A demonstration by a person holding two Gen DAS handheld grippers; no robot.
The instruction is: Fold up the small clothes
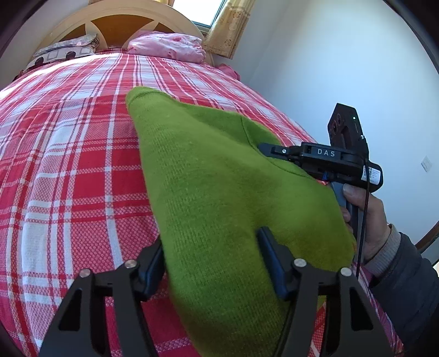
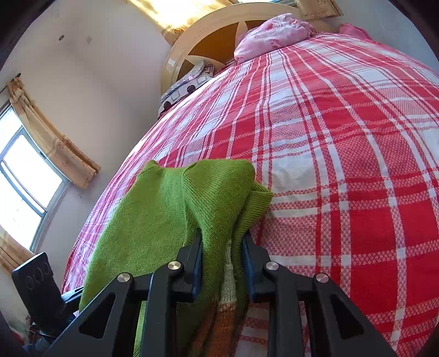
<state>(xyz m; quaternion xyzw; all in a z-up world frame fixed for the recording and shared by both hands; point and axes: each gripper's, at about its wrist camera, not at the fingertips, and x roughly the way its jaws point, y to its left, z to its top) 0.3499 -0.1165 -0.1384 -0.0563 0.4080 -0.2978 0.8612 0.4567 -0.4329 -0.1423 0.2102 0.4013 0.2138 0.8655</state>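
A small green knit sweater (image 1: 219,192) is held up over the red and white plaid bed (image 1: 68,164). My left gripper (image 1: 211,263) is shut on its near edge, with cloth between the fingers. My right gripper (image 1: 277,152) shows at the right in the left wrist view, shut on another part of the sweater. In the right wrist view the right gripper (image 2: 222,263) clamps bunched green knit (image 2: 164,214) with a white and orange striped part below. The left gripper's body (image 2: 35,285) shows at the lower left.
A pink bundle of bedding (image 1: 170,46) and a patterned pillow (image 1: 63,50) lie by the round wooden headboard (image 1: 123,22). A white wall (image 1: 343,68) runs along the bed's right side. Windows with yellow curtains (image 2: 52,137) are on the left.
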